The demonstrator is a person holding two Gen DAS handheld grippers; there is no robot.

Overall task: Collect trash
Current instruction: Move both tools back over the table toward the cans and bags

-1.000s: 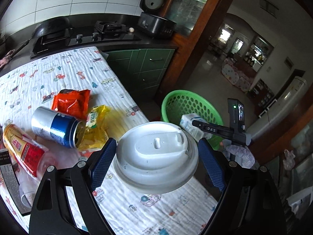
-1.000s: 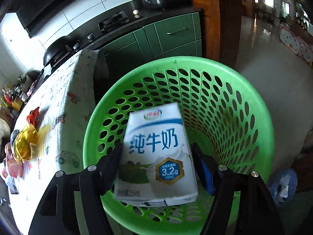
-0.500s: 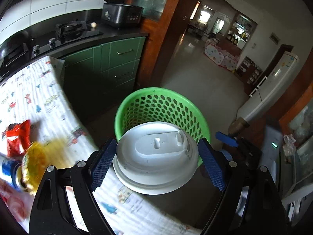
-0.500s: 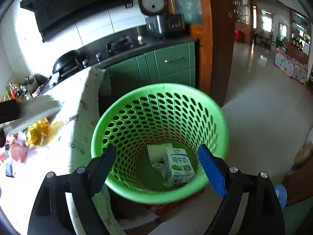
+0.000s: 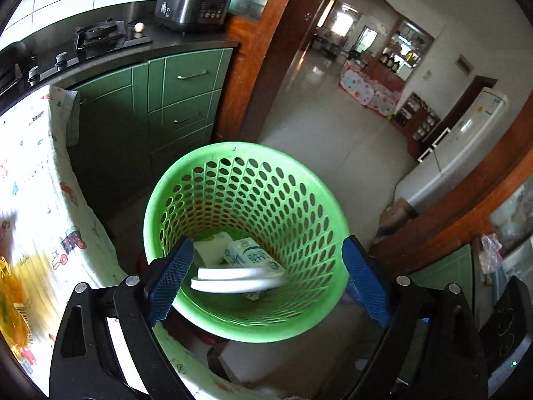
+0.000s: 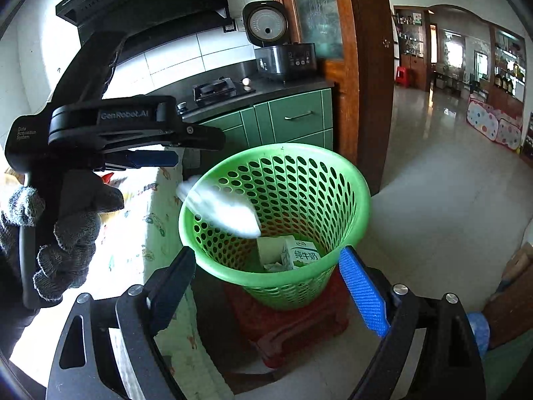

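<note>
left tongs: spread and opening wider; nothing is pinched; the blue pads stand clear on either side of the falling lid, touching nothing.
lid: white, flat, blurred, loose in the air just ahead of and below the left tongs, inside the ring of the bin's rim; in the right view it shows as a tilted white smear over the bin's near-left rim.
lid, long axis: its flat face lies roughly across the left tongs' gap, one edge dipping toward the bin floor.
right tongs: spread and opening, nothing between them; the bin sits ahead and below, framed between the two pads.
bin: green, perforated, directly below and ahead of both tongs, standing on a red stool beside the table.
carton: milk carton lying on the bin floor, beyond the lid, with a pale scrap beside it.
hand: gloved, gripping the left tool, up and to the left of the right tongs, over the table edge.
table: patterned cloth, off to the left of both tongs and behind the bin's line.
wrapper: yellow, blurred, on the cloth at the far left of the left tongs; trash not yet collected.
nearer hand: my judgement is the left, since the table lies on its side.
coming move: probably a swing leftward, away from the bin, toward the wrapper; tongs are already wide enough to take it.
</note>
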